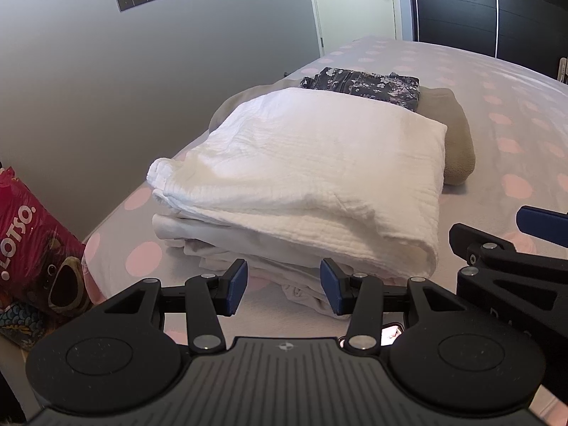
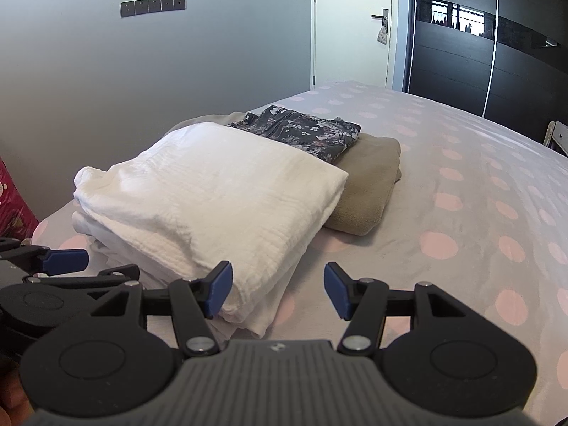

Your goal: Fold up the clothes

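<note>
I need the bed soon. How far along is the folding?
Done: white cloth folded on a white stack, floral garment folded on the beige blanket. In hand: nothing; left tongs and right tongs open. Left: no loose clothes visible.

White crinkled cloth (image 1: 301, 177), beige fleece (image 2: 369, 181), dark grey floral garment (image 2: 301, 135), pink-dotted grey bedsheet (image 2: 461, 213), blue-padded black claws.

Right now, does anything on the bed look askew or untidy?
Mostly tidy. The white folded cloth tops a stack whose lower white layers stick out rumpled at the near edge. The floral garment lies on the beige folded blanket. Both grippers are open and empty.
</note>
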`<state>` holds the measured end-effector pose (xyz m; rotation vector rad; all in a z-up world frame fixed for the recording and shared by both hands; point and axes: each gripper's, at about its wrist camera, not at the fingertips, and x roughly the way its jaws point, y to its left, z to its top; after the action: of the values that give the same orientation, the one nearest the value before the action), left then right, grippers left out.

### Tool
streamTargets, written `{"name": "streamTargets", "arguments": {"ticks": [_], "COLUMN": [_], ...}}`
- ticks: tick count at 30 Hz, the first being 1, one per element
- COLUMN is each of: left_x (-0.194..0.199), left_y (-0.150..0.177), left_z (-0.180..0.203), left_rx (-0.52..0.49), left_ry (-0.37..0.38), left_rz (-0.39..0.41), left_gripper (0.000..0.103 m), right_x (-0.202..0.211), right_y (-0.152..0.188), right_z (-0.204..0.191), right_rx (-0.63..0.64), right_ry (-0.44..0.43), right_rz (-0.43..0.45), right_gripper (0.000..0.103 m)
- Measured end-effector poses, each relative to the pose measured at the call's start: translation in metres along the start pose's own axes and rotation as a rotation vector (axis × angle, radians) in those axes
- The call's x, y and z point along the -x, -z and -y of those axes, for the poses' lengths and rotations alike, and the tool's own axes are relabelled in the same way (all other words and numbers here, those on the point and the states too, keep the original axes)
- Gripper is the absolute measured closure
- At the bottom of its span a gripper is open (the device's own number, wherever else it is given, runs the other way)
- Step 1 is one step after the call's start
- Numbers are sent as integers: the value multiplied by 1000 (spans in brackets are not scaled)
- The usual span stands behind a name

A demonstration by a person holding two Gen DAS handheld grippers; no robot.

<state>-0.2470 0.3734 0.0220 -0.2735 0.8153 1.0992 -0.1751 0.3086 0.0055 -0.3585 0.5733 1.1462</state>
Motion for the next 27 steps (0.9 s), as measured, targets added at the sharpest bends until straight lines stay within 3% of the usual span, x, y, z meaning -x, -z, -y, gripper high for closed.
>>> {"name": "streamTargets", "arguments": {"ticks": [27], "left_x": [-1], "left_y": [1], "left_z": [-2], "left_rx": [0], "left_ry": [-6], "left_rz": [3], "left_gripper": [60], "right_x": [0], "right_y": [2], "right_z": [-4], "right_rx": [1], "right_ry": [12], "right_rz": [-7], "right_gripper": [42]}}
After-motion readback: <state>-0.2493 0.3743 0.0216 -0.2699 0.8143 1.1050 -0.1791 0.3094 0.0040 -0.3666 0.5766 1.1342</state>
